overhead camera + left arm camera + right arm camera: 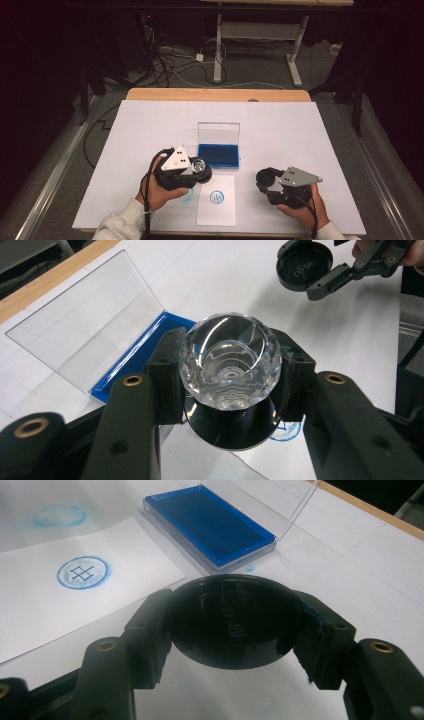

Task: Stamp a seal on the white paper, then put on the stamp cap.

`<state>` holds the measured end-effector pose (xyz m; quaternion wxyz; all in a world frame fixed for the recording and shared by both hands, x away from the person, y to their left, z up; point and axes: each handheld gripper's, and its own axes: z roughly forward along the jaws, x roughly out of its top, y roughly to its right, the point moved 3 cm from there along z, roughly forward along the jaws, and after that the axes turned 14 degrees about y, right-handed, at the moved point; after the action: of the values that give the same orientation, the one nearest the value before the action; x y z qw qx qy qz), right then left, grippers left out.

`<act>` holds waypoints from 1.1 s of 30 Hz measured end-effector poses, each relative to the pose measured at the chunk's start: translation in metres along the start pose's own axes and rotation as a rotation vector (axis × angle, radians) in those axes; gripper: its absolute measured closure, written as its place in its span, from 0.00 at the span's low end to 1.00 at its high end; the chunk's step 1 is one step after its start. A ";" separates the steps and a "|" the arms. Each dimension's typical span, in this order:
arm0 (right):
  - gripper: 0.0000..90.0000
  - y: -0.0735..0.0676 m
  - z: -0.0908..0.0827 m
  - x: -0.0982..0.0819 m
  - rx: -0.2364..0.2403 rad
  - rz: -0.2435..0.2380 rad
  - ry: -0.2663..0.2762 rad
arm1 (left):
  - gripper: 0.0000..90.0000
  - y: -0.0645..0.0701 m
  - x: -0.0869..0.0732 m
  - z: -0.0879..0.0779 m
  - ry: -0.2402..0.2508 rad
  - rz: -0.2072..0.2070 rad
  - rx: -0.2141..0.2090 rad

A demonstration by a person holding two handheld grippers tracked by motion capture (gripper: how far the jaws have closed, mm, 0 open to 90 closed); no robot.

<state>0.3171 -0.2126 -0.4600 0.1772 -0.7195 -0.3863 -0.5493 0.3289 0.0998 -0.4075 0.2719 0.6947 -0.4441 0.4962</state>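
Two halves wait well apart: your left gripper clamps the clear-handled stamp upright just left of the printed paper, while your right gripper grips its black cap to the right, beyond the paper.

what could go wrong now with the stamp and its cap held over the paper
1. The left claw grips the stamp by its faceted clear knob; it could twist or slip.
2. Its inked face hangs near the paper; a dip would smudge the blue print.
3. The right claw pinches the cap by its rim.
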 end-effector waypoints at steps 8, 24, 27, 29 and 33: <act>0.42 -0.001 0.001 0.000 0.003 -0.003 0.000 | 0.60 0.000 0.002 -0.001 0.005 0.009 0.007; 0.42 -0.004 0.007 0.006 0.031 -0.001 0.017 | 0.60 -0.007 0.004 -0.010 0.036 -0.005 0.038; 0.42 -0.007 0.011 0.010 0.041 -0.007 0.025 | 0.60 -0.007 0.006 -0.012 0.046 0.000 0.041; 0.42 -0.010 0.014 0.015 0.048 -0.015 0.034 | 0.60 -0.007 0.008 -0.012 0.053 0.003 0.042; 0.42 -0.016 0.022 0.025 0.069 -0.015 0.052 | 0.60 -0.007 0.011 -0.011 0.062 0.005 0.041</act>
<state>0.3220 -0.1787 -0.4466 0.2076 -0.6956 -0.4058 -0.5554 0.3313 0.1085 -0.3925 0.2698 0.6836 -0.4268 0.5271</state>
